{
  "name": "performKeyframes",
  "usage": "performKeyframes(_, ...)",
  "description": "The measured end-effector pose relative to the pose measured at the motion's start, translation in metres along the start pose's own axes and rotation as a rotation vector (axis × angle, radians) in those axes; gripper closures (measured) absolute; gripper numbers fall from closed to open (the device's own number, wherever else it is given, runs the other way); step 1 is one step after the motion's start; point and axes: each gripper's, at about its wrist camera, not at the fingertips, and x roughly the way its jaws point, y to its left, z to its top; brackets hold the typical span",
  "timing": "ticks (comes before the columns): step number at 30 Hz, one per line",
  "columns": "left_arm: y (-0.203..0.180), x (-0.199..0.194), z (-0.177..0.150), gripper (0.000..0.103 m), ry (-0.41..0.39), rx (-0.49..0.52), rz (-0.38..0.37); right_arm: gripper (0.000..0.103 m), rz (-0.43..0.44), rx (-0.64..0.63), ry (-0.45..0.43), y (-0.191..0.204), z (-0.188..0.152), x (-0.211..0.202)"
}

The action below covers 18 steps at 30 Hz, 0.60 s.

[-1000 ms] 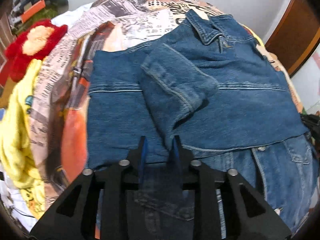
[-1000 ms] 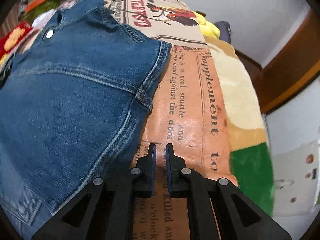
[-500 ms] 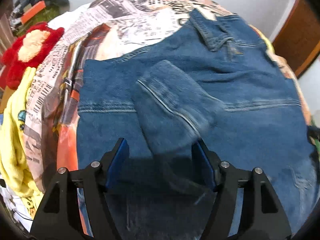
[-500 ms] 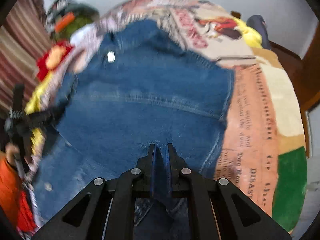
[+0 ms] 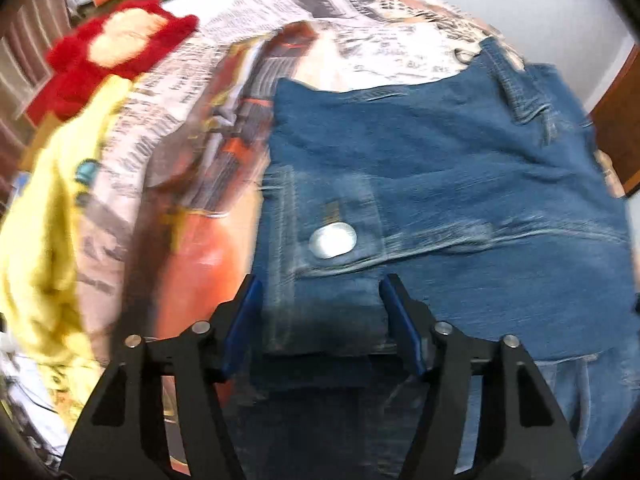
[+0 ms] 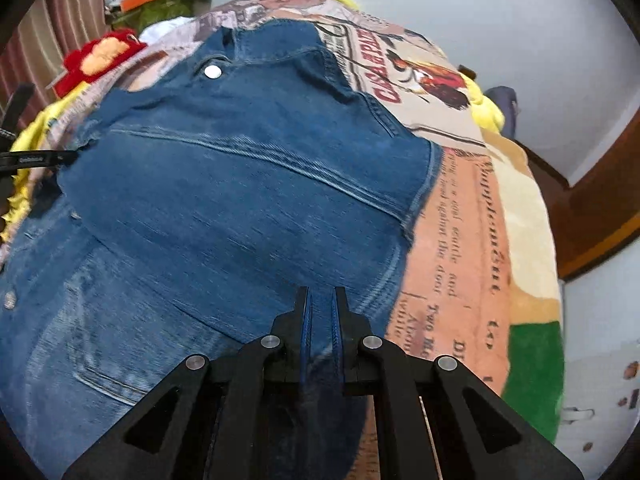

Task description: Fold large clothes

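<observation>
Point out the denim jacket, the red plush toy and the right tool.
denim jacket (image 6: pixel 240 208): right wrist view, back panel.
red plush toy (image 5: pixel 116 44): left wrist view, pale centre patch.
right tool (image 6: pixel 320 304): right wrist view, between fingertips.

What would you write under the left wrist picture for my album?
Left tool, open, hovers over a denim jacket spread on a newspaper-print blanket.

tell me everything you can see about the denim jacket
The denim jacket is blue, mid-wash, with pale stitched seams, a collar and silver snap buttons. It lies spread on the printed blanket, partly folded. The right gripper is shut on its near edge; the left gripper is open, straddling a buttoned cuff.
</observation>
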Motion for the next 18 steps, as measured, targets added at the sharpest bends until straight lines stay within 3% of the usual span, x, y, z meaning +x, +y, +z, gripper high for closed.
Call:
performKeyframes(4, 0.013, -0.005, -0.002, 0.044, 0.01, -0.029, -0.096, 0.099, 0.023, 0.055, 0.016, -0.01, 0.0, 0.002)
performKeyframes(8, 0.017, -0.016, -0.005, 0.044, 0.015, -0.017, -0.157, 0.099, -0.038, 0.101, 0.049, -0.017, 0.012, -0.006)
performKeyframes(11, 0.014, -0.016, -0.007, 0.044, 0.023, -0.003, -0.144, 0.098, 0.082, 0.142, -0.003, -0.021, 0.028, -0.02)
performKeyframes(13, 0.011, -0.013, -0.008, 0.044, 0.024, 0.012, -0.113, 0.098, 0.086, 0.145, -0.032, -0.017, 0.039, -0.022)
performKeyframes(16, 0.007, -0.002, -0.012, 0.042, 0.031, 0.018, -0.088, 0.099, -0.012, 0.08, -0.01, -0.003, 0.048, 0.002)
performKeyframes(18, 0.003, -0.002, -0.014, 0.041, 0.014, 0.032, -0.07, 0.099, -0.151, 0.01, 0.04, 0.007, 0.042, 0.031)
